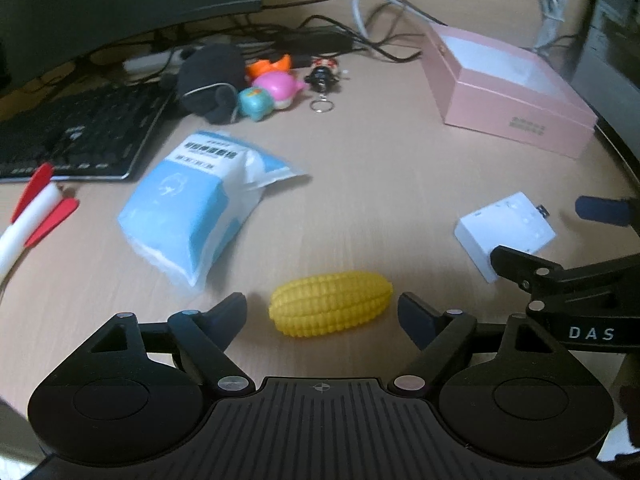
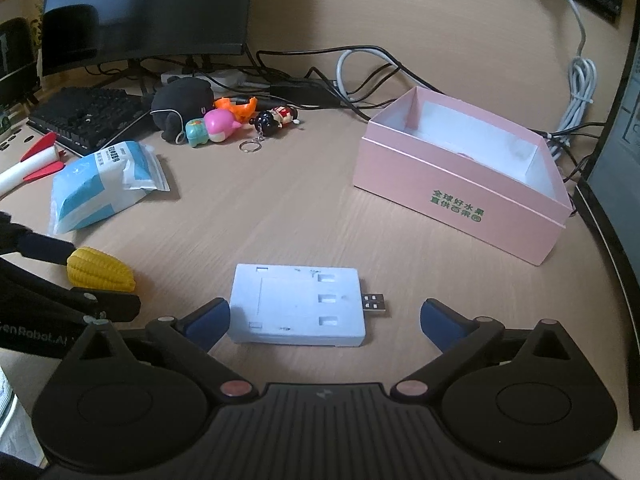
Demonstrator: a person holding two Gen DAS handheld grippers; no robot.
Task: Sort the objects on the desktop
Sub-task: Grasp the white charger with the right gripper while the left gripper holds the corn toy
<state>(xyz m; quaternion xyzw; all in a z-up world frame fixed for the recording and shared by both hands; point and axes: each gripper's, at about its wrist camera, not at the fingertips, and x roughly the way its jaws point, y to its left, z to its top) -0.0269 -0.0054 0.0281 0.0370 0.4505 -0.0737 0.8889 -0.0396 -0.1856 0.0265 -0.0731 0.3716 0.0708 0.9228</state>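
A yellow toy corn (image 1: 330,304) lies on the wooden desk between the fingers of my left gripper (image 1: 322,310), which is open with a gap on each side of the cob. In the right wrist view a white USB hub (image 2: 298,304) with its plug to the right lies between the blue pads of my right gripper (image 2: 324,318). That gripper is open: its left pad is close to the hub's edge and its right pad stands well clear of the plug. An open pink box (image 2: 460,200) sits at the back right.
A blue-and-white tissue pack (image 1: 188,216) lies to the left of the corn. Behind it are a black plush (image 1: 212,80), small squishy toys (image 1: 272,88) and a keychain figure (image 1: 324,76). A keyboard (image 1: 72,136), a red-and-white toy rocket (image 1: 32,208), monitors and cables line the back.
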